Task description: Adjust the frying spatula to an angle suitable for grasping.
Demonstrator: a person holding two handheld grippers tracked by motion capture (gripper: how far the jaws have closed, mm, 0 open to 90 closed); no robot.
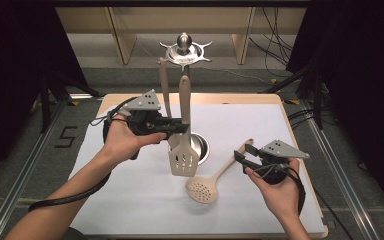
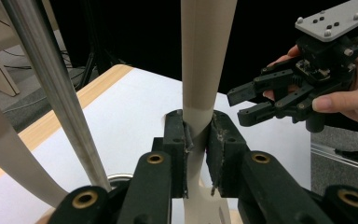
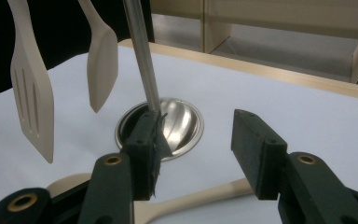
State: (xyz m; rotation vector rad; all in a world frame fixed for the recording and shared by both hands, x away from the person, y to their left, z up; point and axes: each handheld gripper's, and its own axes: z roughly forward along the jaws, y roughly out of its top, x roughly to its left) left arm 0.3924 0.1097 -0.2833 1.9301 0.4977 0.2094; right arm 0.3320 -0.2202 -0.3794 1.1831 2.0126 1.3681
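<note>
Slotted spatula (image 1: 183, 150): beige plastic, upright, blade down, clear of table; handle (image 2: 204, 60) clamped between left gripper (image 1: 180, 128) jaws, rising above them, blade hanging below.
Skimmer spoon (image 1: 211, 181): beige, perforated round bowl, lying flat on white table cover just beneath open right gripper (image 3: 200, 144) jaws, untouched.

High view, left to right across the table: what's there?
Left gripper, shut on the slotted spatula → skimmer spoon lying on the white mat → right gripper, jaws open.
</note>
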